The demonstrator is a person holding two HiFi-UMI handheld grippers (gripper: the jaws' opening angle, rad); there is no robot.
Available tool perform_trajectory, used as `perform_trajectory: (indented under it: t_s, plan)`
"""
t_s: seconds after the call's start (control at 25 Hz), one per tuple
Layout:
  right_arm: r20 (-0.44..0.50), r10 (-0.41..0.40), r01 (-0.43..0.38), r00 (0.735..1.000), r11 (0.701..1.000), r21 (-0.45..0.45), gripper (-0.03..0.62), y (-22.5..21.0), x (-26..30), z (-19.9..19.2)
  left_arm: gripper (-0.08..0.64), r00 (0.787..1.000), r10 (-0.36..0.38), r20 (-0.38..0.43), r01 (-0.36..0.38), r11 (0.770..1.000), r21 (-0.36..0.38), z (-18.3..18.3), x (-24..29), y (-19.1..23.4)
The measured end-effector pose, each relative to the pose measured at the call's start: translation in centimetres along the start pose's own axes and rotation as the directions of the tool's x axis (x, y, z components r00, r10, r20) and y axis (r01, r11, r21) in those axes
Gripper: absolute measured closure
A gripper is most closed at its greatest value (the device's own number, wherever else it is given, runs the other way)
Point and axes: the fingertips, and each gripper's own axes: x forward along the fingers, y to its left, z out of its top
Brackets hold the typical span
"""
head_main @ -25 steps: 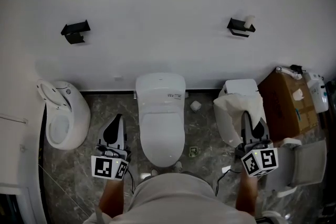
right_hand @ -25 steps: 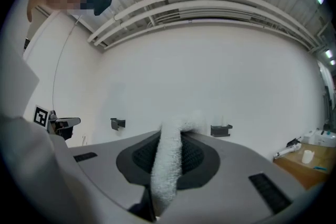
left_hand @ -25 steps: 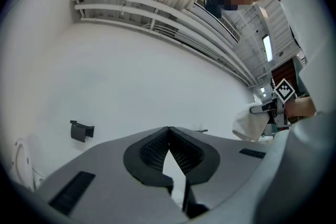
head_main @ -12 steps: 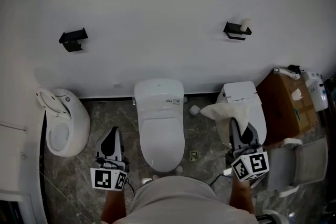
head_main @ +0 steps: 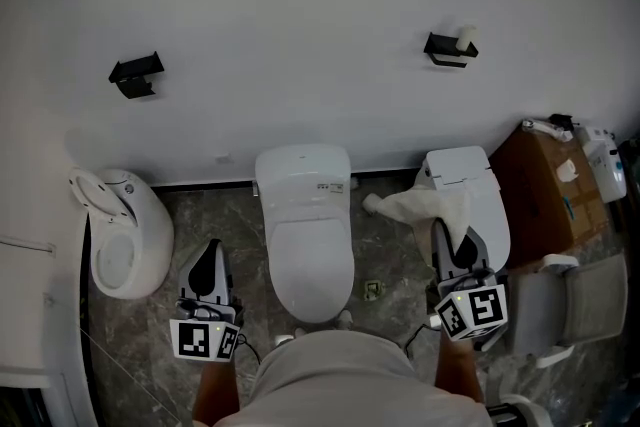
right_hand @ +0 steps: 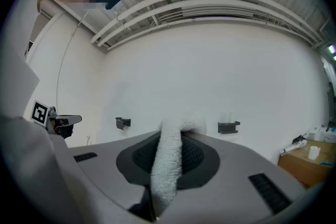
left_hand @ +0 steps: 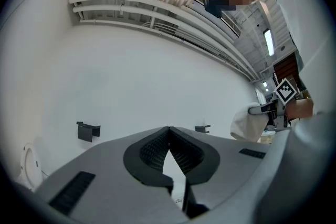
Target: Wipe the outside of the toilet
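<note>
In the head view a white toilet (head_main: 305, 230) with its lid down stands against the wall, straight ahead. A second white toilet (head_main: 478, 200) stands to its right. My right gripper (head_main: 447, 233) is shut on a white cloth (head_main: 420, 206) that drapes toward the gap between the two toilets. The cloth (right_hand: 169, 162) runs between the jaws in the right gripper view. My left gripper (head_main: 207, 261) hovers over the floor left of the middle toilet, shut with nothing in it (left_hand: 168, 131).
A white urinal-like bowl (head_main: 120, 233) sits at the left. A cardboard box (head_main: 560, 195) and a grey chair (head_main: 570, 305) stand at the right. Two black wall holders (head_main: 134, 73) (head_main: 448, 48) hang on the white wall. A small object (head_main: 371, 290) lies on the marble floor.
Both grippers have drawn slightly back toward me. The cloth has swung left off the right toilet and now hangs toward the gap between the toilets.
</note>
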Motion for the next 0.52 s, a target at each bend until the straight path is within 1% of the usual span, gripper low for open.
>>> perform_trajectory:
  t_s: [0.16,0.52]
  plan:
    - [-0.012,-0.005,0.005,1.000,1.000,-0.002,0.522,-0.22,-0.28,-0.47,0.543,1.000,-0.005,-0.009,0.005,1.000,-0.006,-0.33,0.08,-0.28]
    - [-0.007,-0.009,0.009,1.000,1.000,-0.027,0.522,-0.52,-0.71,-0.21,0.543,1.000,-0.002,-0.009,0.002,1.000,-0.003,-0.24,-0.15,-0.71]
